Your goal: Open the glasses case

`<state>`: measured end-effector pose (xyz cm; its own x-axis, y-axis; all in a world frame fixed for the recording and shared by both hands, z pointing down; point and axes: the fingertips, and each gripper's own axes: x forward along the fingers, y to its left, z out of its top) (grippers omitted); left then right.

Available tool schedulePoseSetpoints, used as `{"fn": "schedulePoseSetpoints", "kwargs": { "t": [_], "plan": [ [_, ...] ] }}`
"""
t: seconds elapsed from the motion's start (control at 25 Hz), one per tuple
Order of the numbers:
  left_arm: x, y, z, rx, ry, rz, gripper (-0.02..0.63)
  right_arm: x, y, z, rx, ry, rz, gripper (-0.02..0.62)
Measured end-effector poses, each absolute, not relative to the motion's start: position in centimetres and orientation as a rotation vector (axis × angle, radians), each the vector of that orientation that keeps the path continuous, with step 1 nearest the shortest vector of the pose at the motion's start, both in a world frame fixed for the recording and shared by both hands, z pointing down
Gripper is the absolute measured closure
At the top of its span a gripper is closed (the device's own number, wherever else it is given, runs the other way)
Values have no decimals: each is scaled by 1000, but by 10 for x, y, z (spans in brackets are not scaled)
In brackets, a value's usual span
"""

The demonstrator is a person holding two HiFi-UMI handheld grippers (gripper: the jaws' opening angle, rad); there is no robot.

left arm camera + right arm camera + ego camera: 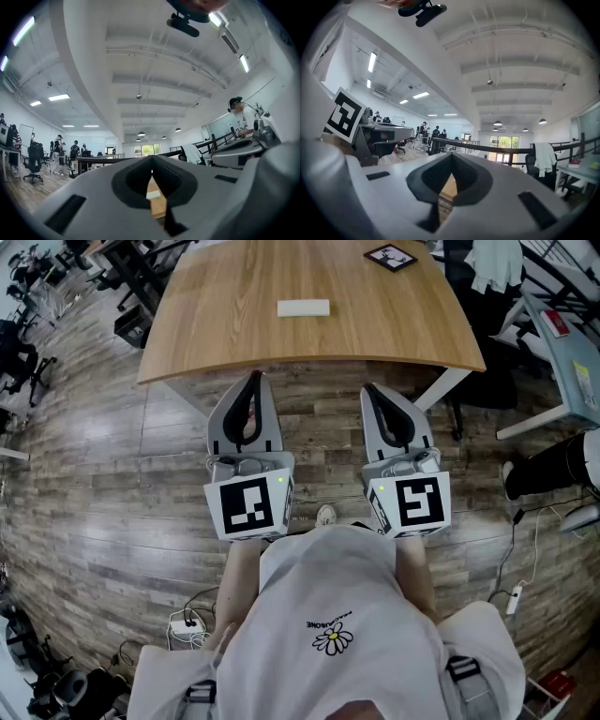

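A white oblong glasses case (303, 307) lies closed on the wooden table (234, 324), well ahead of both grippers. In the left gripper view the case (153, 193) shows small through the gap under the jaw tips. My left gripper (253, 377) is held level in front of the table's near edge, shut and empty. Beside it, to the right, my right gripper (371, 389) is also shut with nothing in it. The jaws meet tip to tip in both the left gripper (151, 159) view and the right gripper (452, 156) view.
A black-framed marker card (390, 257) lies at the table's far right. A chair with white cloth (495, 268) stands behind the table, another desk (570, 362) to the right. Cables and a power strip (183, 625) lie on the wooden floor by the person's feet.
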<state>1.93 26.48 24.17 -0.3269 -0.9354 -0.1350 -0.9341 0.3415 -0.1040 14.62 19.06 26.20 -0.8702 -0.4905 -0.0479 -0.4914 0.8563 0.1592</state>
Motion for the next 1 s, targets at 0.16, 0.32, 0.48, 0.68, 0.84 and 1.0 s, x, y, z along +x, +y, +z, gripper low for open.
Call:
{"fn": "schedulePoseSetpoints", "kwargs": {
  "t": [0.16,0.32,0.48,0.68,0.84,1.0],
  "plan": [
    [14,263,247,-1712,2441,-16,591,143,192,265,-796,3025,269,591],
    [10,263,253,-1722,2462,1,591,144,191,269,-800,3031,250,591],
    [8,256,263,-1736,2486,33,589,148,183,273,-790,3024,192,589],
    [7,249,254,-1735,2482,29,591,148,176,264,-764,3009,177,589],
    [7,248,253,-1729,2490,39,591,143,174,268,-735,3009,160,589],
    [1,235,259,-1752,2478,41,590,135,164,274,-740,3018,183,589]
  ]
}}
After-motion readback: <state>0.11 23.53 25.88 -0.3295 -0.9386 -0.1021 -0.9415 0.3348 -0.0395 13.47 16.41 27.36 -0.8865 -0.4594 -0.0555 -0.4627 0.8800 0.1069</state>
